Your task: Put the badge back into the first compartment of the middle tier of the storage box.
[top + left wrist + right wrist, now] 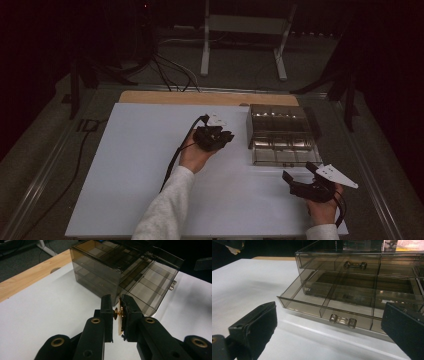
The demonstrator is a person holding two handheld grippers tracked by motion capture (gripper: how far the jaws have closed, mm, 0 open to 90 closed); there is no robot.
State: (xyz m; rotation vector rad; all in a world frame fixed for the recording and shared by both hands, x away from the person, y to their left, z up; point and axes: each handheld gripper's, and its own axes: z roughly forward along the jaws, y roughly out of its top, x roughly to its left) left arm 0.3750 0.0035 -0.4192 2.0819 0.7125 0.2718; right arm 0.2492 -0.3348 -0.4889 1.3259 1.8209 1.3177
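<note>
A smoky see-through drawer box [279, 125] stands at the right rear of the white board. Its lowest drawer [280, 156] is pulled out toward me, and its compartments look bare. My left gripper [226, 137] hovers just left of the box, shut on a small gold-coloured piece with a pale backing [121, 315]. In the left gripper view the box [100, 270] lies right ahead of the gripper [116, 299]. My right gripper [300, 173] stands open near the board's front right, facing the pulled-out drawer [312, 302] and its handle [343, 320], nothing between the jaws.
The white board [130, 170] covers most of a wooden tabletop [175, 97], which shows along the far edge. Cables [170, 70] and the legs of a white metal stand [205, 50] lie on the floor beyond. A cable trails from the left gripper along the sleeve.
</note>
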